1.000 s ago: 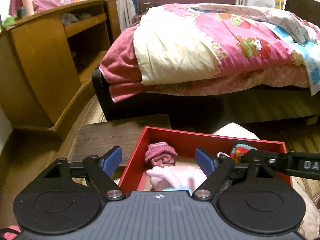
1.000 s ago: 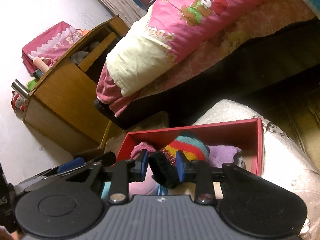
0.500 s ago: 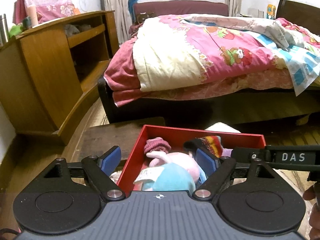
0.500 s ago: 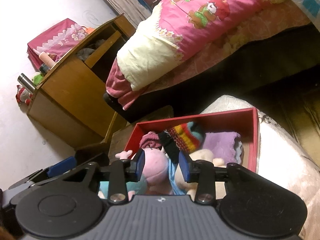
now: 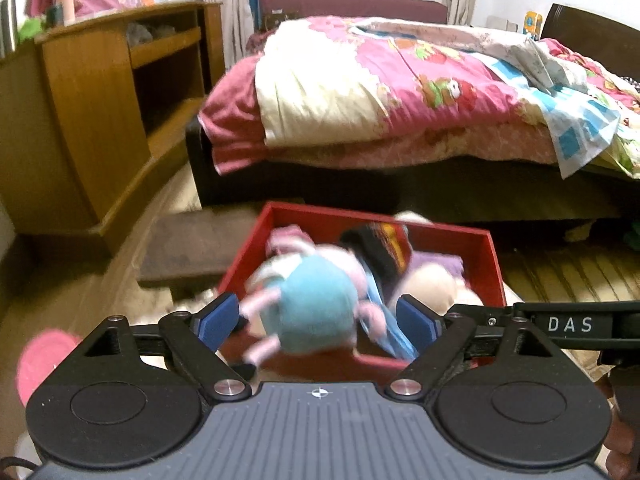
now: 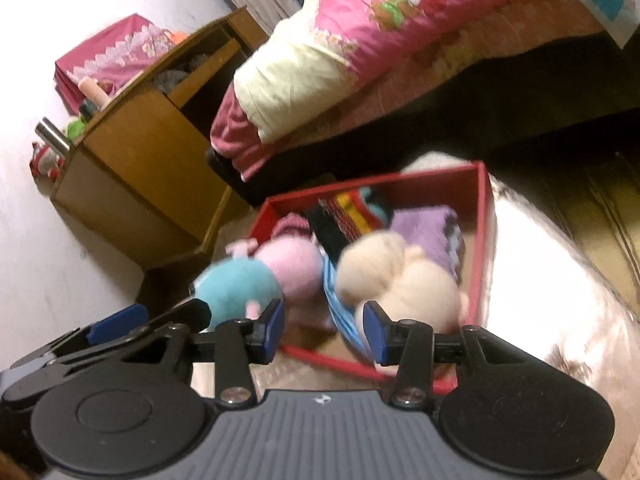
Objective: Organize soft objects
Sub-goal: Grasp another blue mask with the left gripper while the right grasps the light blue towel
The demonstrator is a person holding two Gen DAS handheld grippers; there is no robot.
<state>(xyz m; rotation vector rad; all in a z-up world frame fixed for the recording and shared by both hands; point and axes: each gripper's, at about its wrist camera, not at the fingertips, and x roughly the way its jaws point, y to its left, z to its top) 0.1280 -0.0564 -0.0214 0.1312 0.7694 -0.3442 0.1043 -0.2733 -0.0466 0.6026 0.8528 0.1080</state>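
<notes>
Red box (image 6: 486,216) on pale cushion (image 6: 536,280) (toys inside)

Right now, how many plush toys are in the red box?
2: a pink-and-blue toy at the box's near left, a cream toy at its near right. Others may be hidden.

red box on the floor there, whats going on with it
A person with a gripper in each hand is packing soft things into the red box near the bed. It already holds a pink and blue plush toy, a cream plush, a striped knit sock, a purple cloth and a pink knit piece. The right gripper has just been opening and has nothing between its pads; the left gripper is wide open and empty too.
</notes>
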